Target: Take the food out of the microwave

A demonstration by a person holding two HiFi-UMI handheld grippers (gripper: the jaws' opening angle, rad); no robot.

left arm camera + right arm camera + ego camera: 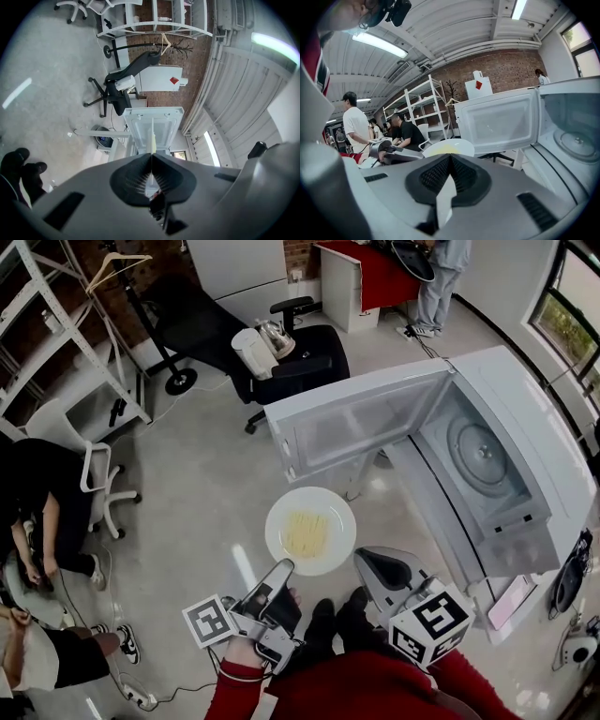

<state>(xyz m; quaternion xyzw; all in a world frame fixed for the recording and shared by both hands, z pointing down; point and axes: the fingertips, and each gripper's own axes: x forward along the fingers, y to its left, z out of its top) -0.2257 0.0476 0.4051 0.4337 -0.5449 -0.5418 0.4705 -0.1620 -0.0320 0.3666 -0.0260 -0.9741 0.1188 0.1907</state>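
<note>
A white plate (310, 531) with yellow noodles hangs in the air over the floor, in front of the open microwave (525, 427). My left gripper (284, 567) is shut on the plate's near left rim. In the left gripper view the plate (152, 136) shows edge-on, pinched between the closed jaws of the left gripper (151, 157). My right gripper (373, 562) is just right of the plate, shut with nothing in it. In the right gripper view the jaws of the right gripper (450, 159) meet, and the plate (446, 147) lies beyond them. The microwave door (361, 423) stands wide open. Only the glass turntable (480, 454) shows in the cavity.
A black office chair (291, 362) carrying a white kettle (251, 352) stands beyond the door. People sit at the left by a white chair (94, 474); another person (441, 277) stands far back. A metal shelf (56, 343) is at the upper left. Cables and gear (572, 615) lie at the right.
</note>
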